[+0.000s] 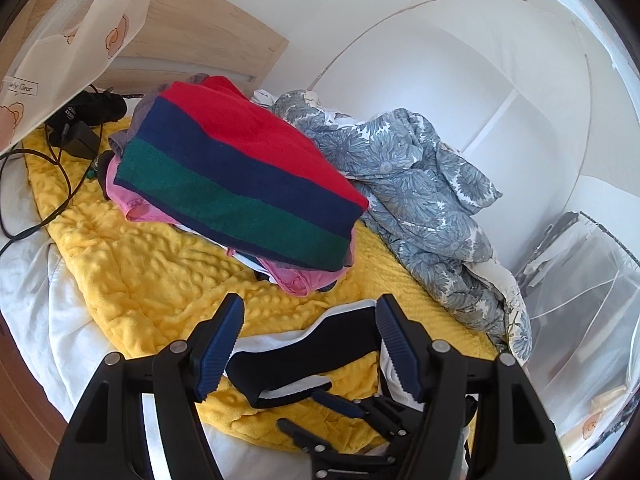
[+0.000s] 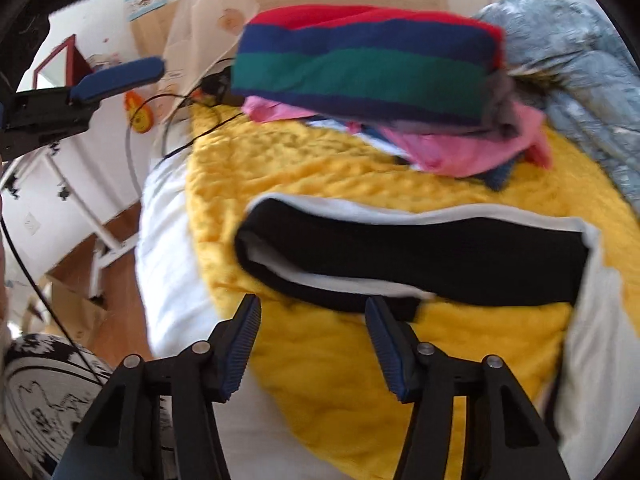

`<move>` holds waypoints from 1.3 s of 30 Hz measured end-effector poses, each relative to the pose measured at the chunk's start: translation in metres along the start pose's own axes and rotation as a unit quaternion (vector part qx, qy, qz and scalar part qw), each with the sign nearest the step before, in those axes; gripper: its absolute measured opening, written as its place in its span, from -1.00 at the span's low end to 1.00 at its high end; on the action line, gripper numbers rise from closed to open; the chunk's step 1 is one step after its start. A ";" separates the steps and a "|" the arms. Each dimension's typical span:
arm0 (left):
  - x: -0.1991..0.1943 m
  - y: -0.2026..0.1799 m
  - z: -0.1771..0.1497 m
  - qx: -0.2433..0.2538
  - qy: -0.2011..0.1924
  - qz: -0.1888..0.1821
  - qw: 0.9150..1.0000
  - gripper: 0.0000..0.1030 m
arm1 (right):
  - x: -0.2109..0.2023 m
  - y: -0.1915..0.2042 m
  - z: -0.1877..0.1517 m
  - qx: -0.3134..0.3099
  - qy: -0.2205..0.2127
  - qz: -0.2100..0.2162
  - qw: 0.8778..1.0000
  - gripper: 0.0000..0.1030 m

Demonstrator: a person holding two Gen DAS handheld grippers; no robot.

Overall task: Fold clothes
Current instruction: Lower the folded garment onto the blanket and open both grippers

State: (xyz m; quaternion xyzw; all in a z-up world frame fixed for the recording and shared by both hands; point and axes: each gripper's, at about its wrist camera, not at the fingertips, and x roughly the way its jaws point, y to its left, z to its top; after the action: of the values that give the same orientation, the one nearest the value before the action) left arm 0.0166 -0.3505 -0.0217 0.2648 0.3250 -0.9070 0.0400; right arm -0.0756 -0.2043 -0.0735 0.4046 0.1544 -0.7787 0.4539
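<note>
Two grippers wide open, holding nothing.
Left gripper (image 1: 310, 320) & right gripper (image 2: 312, 322) hover above black-white garment (image 2: 420, 256) on yellow blanket (image 2: 320, 360).

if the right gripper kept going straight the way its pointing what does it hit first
Most likely the black garment with white trim lying on the bumpy yellow blanket, just beyond the open right gripper. The view is blurred, so depth is uncertain; it may touch the blanket first.

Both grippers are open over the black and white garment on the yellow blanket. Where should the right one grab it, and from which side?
Probably the near black hem of the black and white garment, approached from the bed's near edge. That hem lies just ahead of the open right gripper, slightly lifted off the yellow blanket, so one finger could slide under it.
</note>
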 end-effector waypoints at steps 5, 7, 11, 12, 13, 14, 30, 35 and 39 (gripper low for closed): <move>0.002 -0.003 -0.001 0.001 0.005 -0.008 1.000 0.38 | -0.012 -0.008 -0.002 -0.030 -0.008 -0.053 0.998 0.10; 0.003 -0.005 -0.002 0.005 0.008 -0.009 1.000 0.39 | -0.014 -0.006 -0.001 -0.047 -0.007 -0.065 0.997 0.10; 0.003 -0.007 -0.003 0.009 0.008 -0.009 1.000 0.39 | -0.006 0.009 -0.004 -0.118 0.001 -0.119 0.986 -0.01; 0.003 -0.006 -0.002 0.007 0.008 -0.009 1.000 0.39 | -0.004 0.012 -0.005 -0.134 0.003 -0.127 0.983 -0.04; 0.003 -0.005 -0.002 0.005 0.007 -0.010 1.000 0.39 | -0.001 0.016 -0.006 -0.149 0.005 -0.135 0.980 -0.04; 0.002 -0.005 -0.002 0.002 0.007 -0.012 1.000 0.39 | 0.002 0.016 -0.005 -0.151 0.009 -0.134 0.979 -0.04; 0.003 -0.001 -0.001 -0.004 0.011 -0.016 1.000 0.39 | 0.028 0.002 0.006 -0.087 0.049 -0.082 0.992 -0.80; 0.002 -0.001 -0.001 -0.005 0.009 -0.016 1.000 0.39 | 0.003 -0.012 0.000 0.021 0.034 0.007 0.999 -0.81; 0.002 -0.002 -0.002 -0.008 0.006 -0.015 1.000 0.39 | -0.023 -0.015 0.000 0.096 0.009 0.111 0.989 -0.81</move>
State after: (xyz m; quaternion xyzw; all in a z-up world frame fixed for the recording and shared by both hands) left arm 0.0152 -0.3480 -0.0227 0.2652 0.3362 -0.9033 0.0259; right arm -0.0816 -0.1830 -0.0572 0.4681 0.0376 -0.7310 0.4951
